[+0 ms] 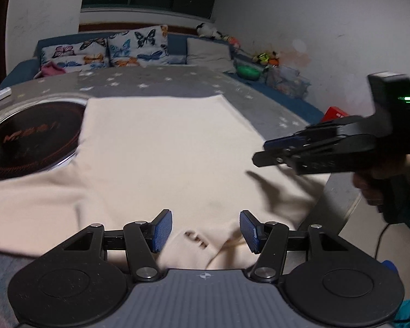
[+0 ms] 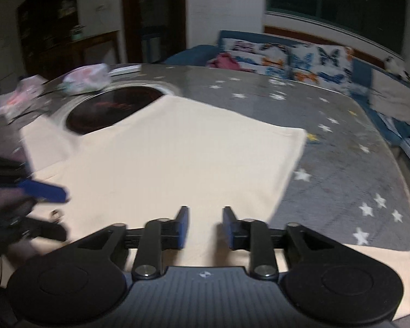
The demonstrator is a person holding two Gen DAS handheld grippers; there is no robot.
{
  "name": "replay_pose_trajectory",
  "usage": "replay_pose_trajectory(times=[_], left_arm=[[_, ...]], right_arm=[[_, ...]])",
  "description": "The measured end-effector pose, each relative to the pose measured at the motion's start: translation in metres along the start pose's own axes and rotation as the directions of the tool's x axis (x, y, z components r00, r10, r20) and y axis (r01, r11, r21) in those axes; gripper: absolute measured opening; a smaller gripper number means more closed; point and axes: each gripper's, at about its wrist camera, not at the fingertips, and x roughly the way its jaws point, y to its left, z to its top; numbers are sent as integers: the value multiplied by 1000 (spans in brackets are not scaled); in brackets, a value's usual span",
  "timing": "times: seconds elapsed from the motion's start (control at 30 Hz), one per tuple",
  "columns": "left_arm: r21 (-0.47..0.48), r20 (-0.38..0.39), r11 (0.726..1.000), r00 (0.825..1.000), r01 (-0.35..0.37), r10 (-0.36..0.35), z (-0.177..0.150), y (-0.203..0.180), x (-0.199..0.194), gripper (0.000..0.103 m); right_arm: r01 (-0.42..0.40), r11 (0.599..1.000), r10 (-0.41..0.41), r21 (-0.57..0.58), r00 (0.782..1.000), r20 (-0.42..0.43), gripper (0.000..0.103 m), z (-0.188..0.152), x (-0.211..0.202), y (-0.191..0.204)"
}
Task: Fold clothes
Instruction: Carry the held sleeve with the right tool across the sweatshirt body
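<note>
Left wrist: cream shirt [image 1: 161, 147] on star-patterned table [image 1: 177, 82], sofa [image 1: 175, 43] behind.

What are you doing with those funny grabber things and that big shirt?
A person is folding a cream shirt spread flat on a star-patterned table. Each hand holds a two-finger tool. The left tool hovers open over the shirt's collar end, gripping nothing. The right tool is open too, over the shirt's near edge, with nothing pinched. No fold shows yet in the shirt's body.
</note>
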Motion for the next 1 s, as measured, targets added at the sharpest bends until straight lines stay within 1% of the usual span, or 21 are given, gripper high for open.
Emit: replay_pose_trajectory(times=[0.1,0.17,0.33,0.43,0.53,0.7,0.77,0.87,0.93,1.0], left_arm=[[12,-3,1000,1000,-3,3,-6,0,-3,58],[22,2,1000,1000,-6,6,-10,-1,-5,58],[20,16,1000,1000,-12,12,-7,-1,-9,58],[27,45,1000,999,-11,10,0,-4,-12,58],[31,65,1000,998,-1,-2,7,-10,-10,58],[68,70,998,997,6,-11,17,-27,1,58],[79,69,997,997,15,-20,19,-35,6,58],[100,53,994,998,37,-42,19,-46,16,58],[119,40,992,998,47,-52,18,-54,23,58],[134,26,989,998,58,-62,17,-60,30,58]], right_arm=[[-39,998,39,-55,999,-10,38,-6,-6,18],[-60,995,58,-86,998,-25,42,-11,-8,28],[-32,987,27,-155,999,-33,43,-25,-15,44],[-32,989,30,-143,999,-19,43,-29,-23,46],[-30,992,26,-123,999,-29,44,-36,-24,44],[-22,999,22,-31,1000,-3,44,-40,-40,28],[5,1000,-5,18,1000,13,44,-43,-48,17],[83,991,-86,101,996,28,44,-51,-59,-6],[145,978,-151,151,988,28,44,-58,-65,-22],[226,951,-235,210,972,21,44,-66,-71,-44]])
